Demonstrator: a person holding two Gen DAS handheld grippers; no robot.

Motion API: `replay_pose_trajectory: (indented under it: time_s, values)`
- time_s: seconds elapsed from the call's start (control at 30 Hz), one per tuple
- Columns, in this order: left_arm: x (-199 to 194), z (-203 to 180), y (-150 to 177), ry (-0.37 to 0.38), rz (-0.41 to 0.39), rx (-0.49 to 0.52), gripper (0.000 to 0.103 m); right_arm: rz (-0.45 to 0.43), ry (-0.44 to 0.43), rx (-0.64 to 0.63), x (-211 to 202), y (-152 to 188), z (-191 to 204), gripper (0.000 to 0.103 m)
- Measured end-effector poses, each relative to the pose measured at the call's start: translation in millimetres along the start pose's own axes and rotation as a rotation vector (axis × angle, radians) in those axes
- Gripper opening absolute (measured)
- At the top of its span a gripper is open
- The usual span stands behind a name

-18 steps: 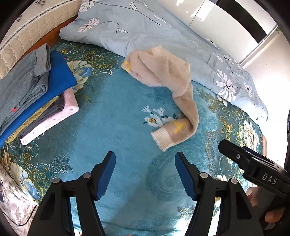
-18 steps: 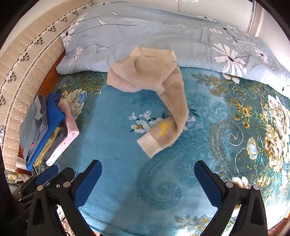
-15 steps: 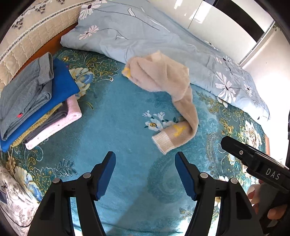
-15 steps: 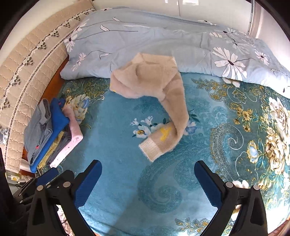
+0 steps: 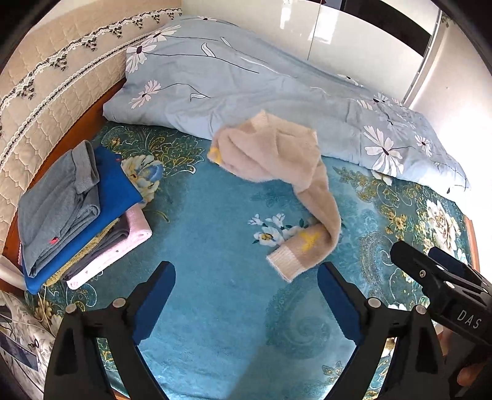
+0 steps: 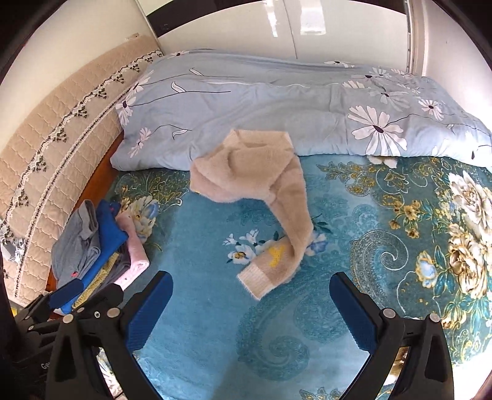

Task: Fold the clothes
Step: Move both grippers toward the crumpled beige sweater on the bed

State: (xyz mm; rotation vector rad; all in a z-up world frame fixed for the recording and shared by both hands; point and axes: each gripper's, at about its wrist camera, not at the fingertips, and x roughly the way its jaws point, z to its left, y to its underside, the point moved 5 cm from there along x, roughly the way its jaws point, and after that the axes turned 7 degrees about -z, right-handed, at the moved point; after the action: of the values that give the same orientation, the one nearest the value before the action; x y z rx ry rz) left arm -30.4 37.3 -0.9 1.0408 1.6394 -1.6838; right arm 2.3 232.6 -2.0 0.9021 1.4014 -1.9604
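A fluffy beige sweater (image 5: 276, 154) (image 6: 246, 166) lies crumpled on the blue floral bedspread (image 5: 215, 246) (image 6: 384, 215), partly against the quilt. One sleeve trails toward me and ends in a pale ribbed cuff (image 5: 284, 264) (image 6: 256, 278) with a yellow mark. My left gripper (image 5: 246, 292) hangs open above the bedspread, short of the cuff. My right gripper (image 6: 250, 303) is also open, the cuff lying just beyond the gap between its fingers. Neither holds anything. The right gripper's body (image 5: 442, 292) shows at the right edge of the left wrist view.
A stack of folded clothes (image 5: 77, 209) (image 6: 92, 246), grey on top of blue, then pink, sits at the left near the padded headboard (image 5: 46, 92). A light blue flowered quilt (image 5: 276, 92) (image 6: 276, 107) lies bunched along the far side. White wardrobe doors (image 6: 307, 27) stand behind.
Both grippers have pulled back and tilted up, so the sweater and stack sit lower and farther in view and more wall shows. The sweater has not moved; both stay open.
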Motion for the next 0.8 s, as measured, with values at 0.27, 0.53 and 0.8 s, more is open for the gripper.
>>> replay_pose_trajectory:
  time_s: [0.27, 0.53, 0.8]
  values:
    - [15.6, -4.6, -10.8, 0.021, 0.032, -0.005, 0.094, -0.009, 0.003, 0.009, 12.6, -9.1, 2.6, 0.103]
    - [41.5, 5.7, -26.5, 0.007, 0.067, 0.027, 0.094, 0.021, 0.001, 0.019, 47.4, -24.2, 10.4, 0.103]
    - [77.0, 10.5, -49.1, 0.002, 0.072, 0.036, 0.094, 0.075, -0.053, 0.062, 89.4, -37.7, 11.7, 0.103]
